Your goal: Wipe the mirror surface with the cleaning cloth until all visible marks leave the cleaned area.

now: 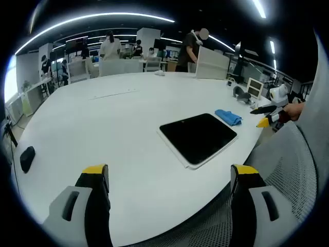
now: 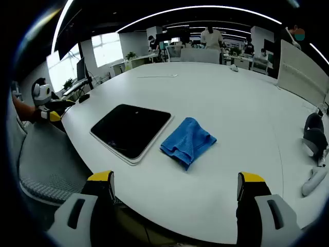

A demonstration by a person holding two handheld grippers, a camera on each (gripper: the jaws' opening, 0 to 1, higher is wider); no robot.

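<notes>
The white counter point(image 2: 221, 103) stretches ahead of both tongs, and the dark mirror point(image 2: 131, 131) lies flat ahead-left of the right tongs point(image 2: 176, 188). The blue cloth point(image 2: 188, 141) sits crumpled just beside it, dead ahead. Both right and left tongs point(image 1: 169, 180) hang wide open and empty, so I'd say wiping hasn't begun: grabbing the cloth comes first.

White table point(image 2: 226, 103); mesh chair point(image 1: 293, 170); people standing behind point(image 1: 109, 46).

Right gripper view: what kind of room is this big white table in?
Probably an open-plan office. The large white oval table stands among rows of desks with monitors, long ceiling strip lights, and people standing at workstations.
</notes>
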